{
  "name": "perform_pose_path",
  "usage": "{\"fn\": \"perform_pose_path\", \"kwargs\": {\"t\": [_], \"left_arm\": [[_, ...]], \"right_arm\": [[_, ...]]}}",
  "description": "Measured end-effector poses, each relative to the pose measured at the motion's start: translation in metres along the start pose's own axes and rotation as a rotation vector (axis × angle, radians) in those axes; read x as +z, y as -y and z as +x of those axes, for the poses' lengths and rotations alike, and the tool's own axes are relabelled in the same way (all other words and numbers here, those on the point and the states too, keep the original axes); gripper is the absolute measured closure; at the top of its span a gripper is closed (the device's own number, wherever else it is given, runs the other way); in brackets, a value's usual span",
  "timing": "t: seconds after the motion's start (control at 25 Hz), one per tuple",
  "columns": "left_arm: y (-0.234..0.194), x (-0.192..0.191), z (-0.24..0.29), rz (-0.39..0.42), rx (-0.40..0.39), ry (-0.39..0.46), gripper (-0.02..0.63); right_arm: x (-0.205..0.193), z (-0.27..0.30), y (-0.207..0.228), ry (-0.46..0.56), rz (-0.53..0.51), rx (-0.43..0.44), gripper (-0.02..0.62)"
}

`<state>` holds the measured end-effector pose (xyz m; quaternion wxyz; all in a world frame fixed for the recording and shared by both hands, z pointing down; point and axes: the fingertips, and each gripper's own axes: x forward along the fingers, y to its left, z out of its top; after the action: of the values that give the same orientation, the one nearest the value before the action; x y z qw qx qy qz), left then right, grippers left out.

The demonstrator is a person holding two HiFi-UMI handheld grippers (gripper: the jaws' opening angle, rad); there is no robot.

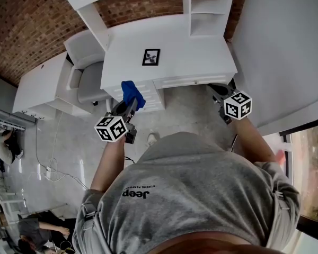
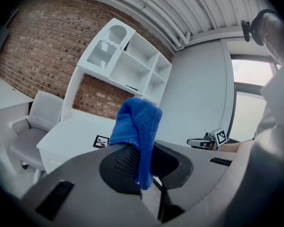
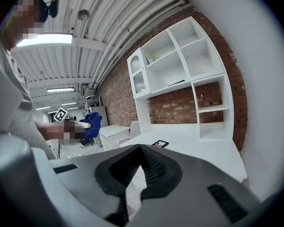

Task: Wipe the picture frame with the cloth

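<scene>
- The left claw [image 1: 126,110] was clamped shut on a blue cloth [image 2: 138,126]. Its dark, ribbed pads pinched the lower part of the fabric.
- The cloth looked soft and nappy, like microfibre. It stood above the jaws in a rounded fold, and a narrow tail hung down between them.
- The right claw [image 3: 141,148] had its jaws together at the tips and held nothing. Its pads were black with a fine ribbed grip, set in smooth grey plastic.
- Each claw carried a white cube [image 1: 237,105] printed with black square marker patterns.
- The picture frame [image 1: 151,57] sat on the white desk [image 1: 201,57], well apart from both claws and touched by neither. It was small and square, with a thin black border, a white mount and a small dark picture in the middle.
- The desk was smooth and matt white, with a drawer front along its near edge.
- White open-cubby shelving [image 3: 189,60] rose from the back of the desk against a rough red-brown brick wall [image 2: 42,51].
- A pale, padded chair [image 1: 85,70] with armrests stood at the desk's left end.
- The person wore a grey T-shirt [image 1: 201,194] with "Jeep" in dark letters. A line of smaller print beside it was too small to read.
</scene>
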<state>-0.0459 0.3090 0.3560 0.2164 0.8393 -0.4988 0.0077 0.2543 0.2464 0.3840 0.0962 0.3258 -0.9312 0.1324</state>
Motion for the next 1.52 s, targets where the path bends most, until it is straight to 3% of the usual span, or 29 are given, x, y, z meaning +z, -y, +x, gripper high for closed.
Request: {"fn": "perform_pose_path", "kwargs": {"t": [0.52, 0.84, 1.2, 1.52], "left_arm": [[-0.169, 0.079, 0.062, 0.028, -0.165, -0.059, 0.551], [-0.247, 0.103, 0.100, 0.015, -0.218, -0.117, 0.551], [-0.288, 0.099, 0.140, -0.031, -0.185, -0.139, 0.551], [-0.291, 0.101, 0.205, -0.032, -0.057, -0.144, 0.551]], "right_arm": [[0.068, 0.163, -0.003, 0.008, 0.004, -0.131, 0.580], [0.077, 0.243, 0.009, -0.039, 0.041, -0.178, 0.580], [0.071, 0.280, 0.057, -0.082, 0.073, -0.181, 0.580], [0.070, 0.326, 0.139, -0.097, 0.066, -0.034, 0.580]]}}
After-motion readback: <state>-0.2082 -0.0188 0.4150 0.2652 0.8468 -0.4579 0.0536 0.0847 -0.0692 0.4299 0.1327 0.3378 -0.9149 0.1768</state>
